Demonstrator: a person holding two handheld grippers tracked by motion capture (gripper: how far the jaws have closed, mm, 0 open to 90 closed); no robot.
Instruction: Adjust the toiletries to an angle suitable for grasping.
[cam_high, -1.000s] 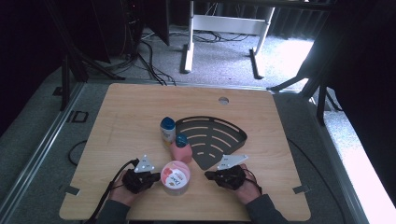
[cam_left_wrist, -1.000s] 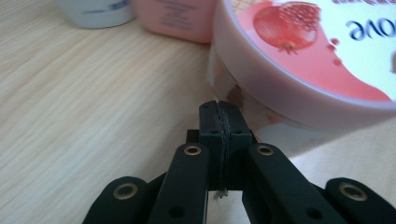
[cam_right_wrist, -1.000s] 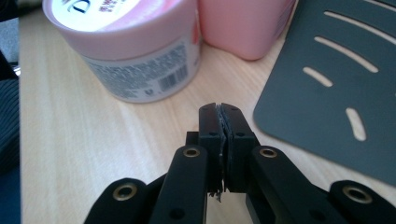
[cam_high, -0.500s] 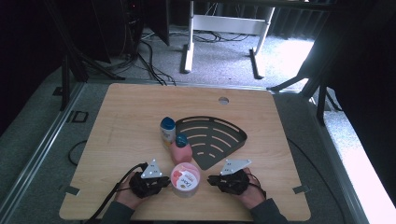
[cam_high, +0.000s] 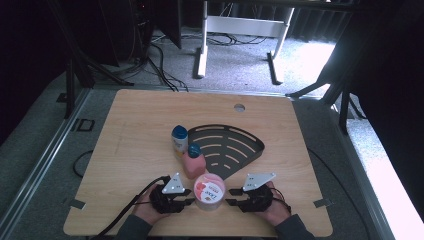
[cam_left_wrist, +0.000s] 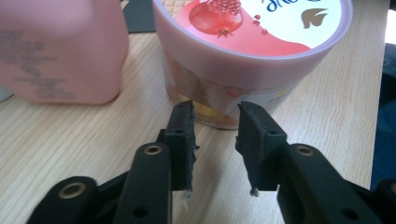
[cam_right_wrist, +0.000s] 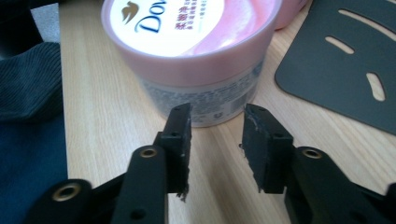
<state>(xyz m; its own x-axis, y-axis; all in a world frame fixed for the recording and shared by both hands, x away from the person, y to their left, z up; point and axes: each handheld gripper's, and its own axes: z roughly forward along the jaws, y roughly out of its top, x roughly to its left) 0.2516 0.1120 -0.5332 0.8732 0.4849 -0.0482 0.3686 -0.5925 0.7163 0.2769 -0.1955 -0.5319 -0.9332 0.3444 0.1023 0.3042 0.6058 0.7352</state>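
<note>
High view: the wooden table (cam_high: 130, 130) carries a black slotted tray (cam_high: 235, 145) holding nothing, a pink bottle (cam_high: 193, 163) at its near edge and a white bottle (cam_high: 179, 140) just behind. Nearest the person, the pink jar (cam_high: 209, 192) stands between the left gripper (cam_high: 189, 202) and right gripper (cam_high: 230, 201). Both have just been opening, each part-open, nothing gripped, the jar just ahead of the tips.

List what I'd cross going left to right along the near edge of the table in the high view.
Left claw → pink-lidded jar → right claw. Both claws have just been opening, with nothing between their jaws; the jar stands on the table between the two.
</note>
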